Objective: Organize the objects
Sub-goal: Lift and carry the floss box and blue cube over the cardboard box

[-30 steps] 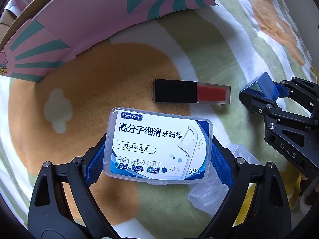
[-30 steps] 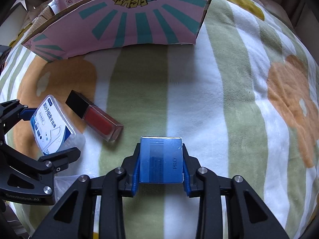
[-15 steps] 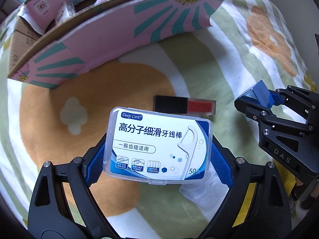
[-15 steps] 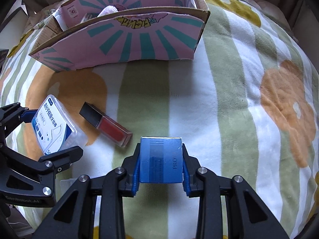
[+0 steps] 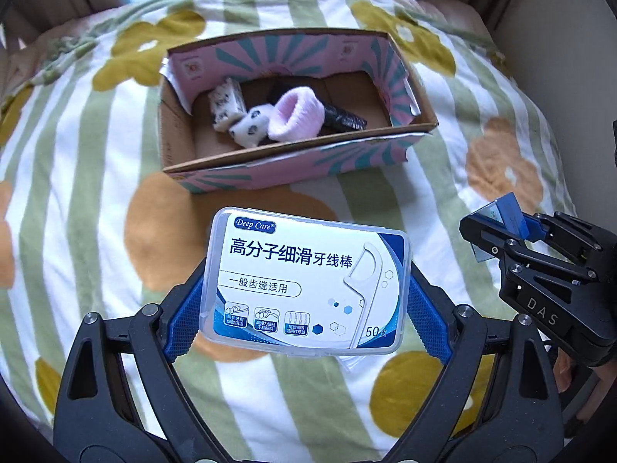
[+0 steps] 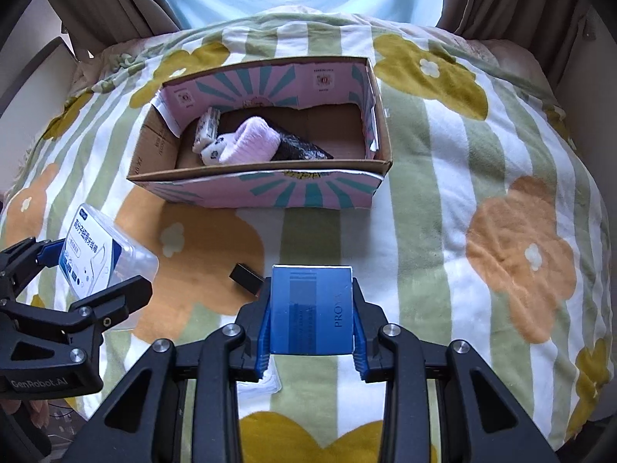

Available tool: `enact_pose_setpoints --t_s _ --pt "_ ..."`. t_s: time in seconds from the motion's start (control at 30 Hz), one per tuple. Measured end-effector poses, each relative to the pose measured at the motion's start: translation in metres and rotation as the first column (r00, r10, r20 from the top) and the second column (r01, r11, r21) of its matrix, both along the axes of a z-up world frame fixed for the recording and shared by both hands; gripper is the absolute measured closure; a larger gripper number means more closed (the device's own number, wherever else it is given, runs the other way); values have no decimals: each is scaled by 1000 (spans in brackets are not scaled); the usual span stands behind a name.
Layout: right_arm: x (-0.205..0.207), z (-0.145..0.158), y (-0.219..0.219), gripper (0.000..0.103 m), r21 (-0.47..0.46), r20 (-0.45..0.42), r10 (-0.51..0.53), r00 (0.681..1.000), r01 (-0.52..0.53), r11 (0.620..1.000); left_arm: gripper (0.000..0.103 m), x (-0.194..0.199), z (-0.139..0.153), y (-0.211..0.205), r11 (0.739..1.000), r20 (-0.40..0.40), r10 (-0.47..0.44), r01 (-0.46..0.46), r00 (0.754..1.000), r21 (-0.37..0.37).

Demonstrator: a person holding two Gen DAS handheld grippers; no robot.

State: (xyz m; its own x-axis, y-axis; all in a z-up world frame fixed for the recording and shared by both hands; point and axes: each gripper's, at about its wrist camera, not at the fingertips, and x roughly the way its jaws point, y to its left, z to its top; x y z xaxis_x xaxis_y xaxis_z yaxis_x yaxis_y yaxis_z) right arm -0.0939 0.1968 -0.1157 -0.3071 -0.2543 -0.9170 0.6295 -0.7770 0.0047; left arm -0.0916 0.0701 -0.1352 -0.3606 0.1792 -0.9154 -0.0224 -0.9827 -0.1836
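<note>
— While we hold both grippers above the bed blanket, what do we have in them?

— Our left gripper has its jaws closed on the floss pick case, label facing up. Our right gripper has its jaws closed on the blue box.

— And where is the cardboard box?

— It stands ahead of us on the blanket, open, with a pink sock and some small packs inside. A black lipstick cap shows just beside the right jaws.
</note>
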Motion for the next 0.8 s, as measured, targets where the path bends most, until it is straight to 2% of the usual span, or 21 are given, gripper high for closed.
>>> enact_pose_setpoints --t_s 0.13,0.37,0.63,0.8 --pt "3 27 4 72 -22 7 14 1000 -14 1000 12 13 36 -11 998 -17 57 -57 998 -14" --pt "15 63 15 72 -32 -7 22 1000 -23 999 12 34 74 -17 991 -35 135 -136 990 -13" --pt "32 87 24 72 -40 -50 23 998 -25 999 12 66 105 -17 982 -94 178 -182 980 -40" --pt "38 88 26 72 -50 -49 27 998 -29 998 12 76 111 -21 980 -115 191 -195 975 -32"
